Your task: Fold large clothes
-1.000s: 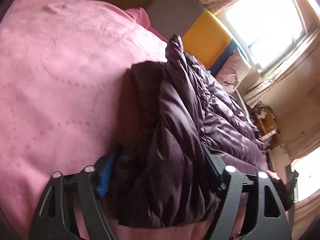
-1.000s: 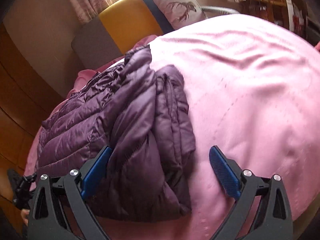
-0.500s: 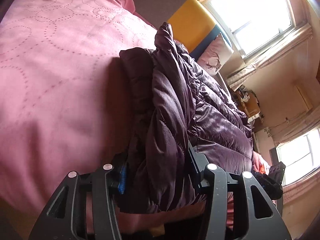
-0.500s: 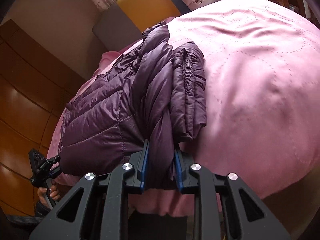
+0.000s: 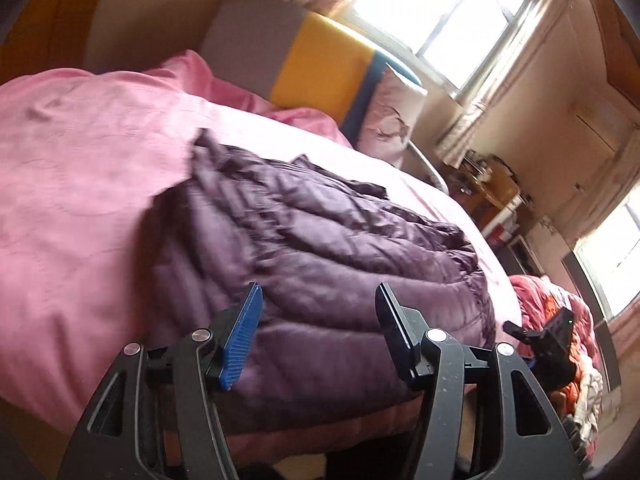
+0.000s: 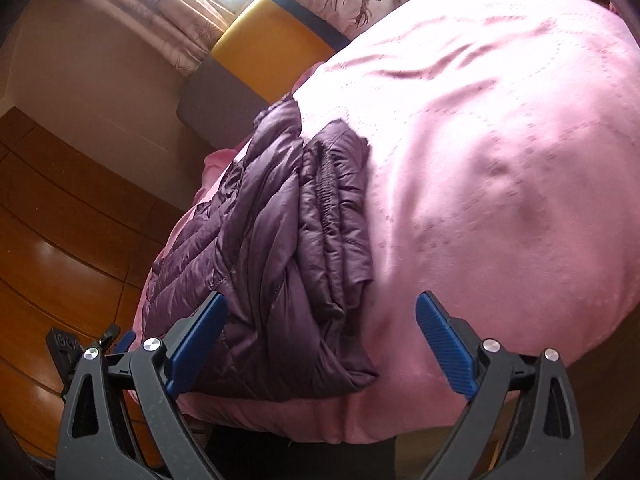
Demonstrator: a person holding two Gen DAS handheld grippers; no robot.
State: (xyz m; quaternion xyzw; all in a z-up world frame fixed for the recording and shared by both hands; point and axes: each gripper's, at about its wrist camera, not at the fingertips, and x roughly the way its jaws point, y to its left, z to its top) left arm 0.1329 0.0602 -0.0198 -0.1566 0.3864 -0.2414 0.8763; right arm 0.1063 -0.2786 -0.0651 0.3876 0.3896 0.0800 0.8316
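pink bedspread (image 5: pixel 80 184) fills the left half of the left wrist view and most of the right half of the right wrist view (image 6: pixel 500 180); dotted circular stitching shows on it, with a few creases toward the top of the frame.

purple puffer jacket (image 5: pixel 328 256) lies on the bedspread, centre of the left wrist view, bundled lengthwise and running from the lower centre up toward the upper left; that view is motion-blurred. in the right wrist view the jacket (image 6: pixel 276 248) sits left of centre, with a folded part bearing an elastic-gathered edge lying along its right side. its near end reaches the bed's lower edge.

headboard (image 5: pixel 288 60), grey and yellow panels with a dark blue strip, upper centre of the left view; upper left of centre in the right view (image 6: pixel 256 52). pale cushion (image 6: pixel 352 0) with an antler print leans against it, top centre.

wooden panelling (image 6: pixel 60 220) takes the left edge of the right view. window (image 5: pixel 448 12) bright at upper right of the left view.

left gripper (image 5: pixel 318 320), bottom centre: released, jaws apart, nothing between them, jacket beyond the tips. right gripper (image 6: pixel 322 320), bottom centre: released, jaws spread wide, bracketing the jacket's near end without closing on it.
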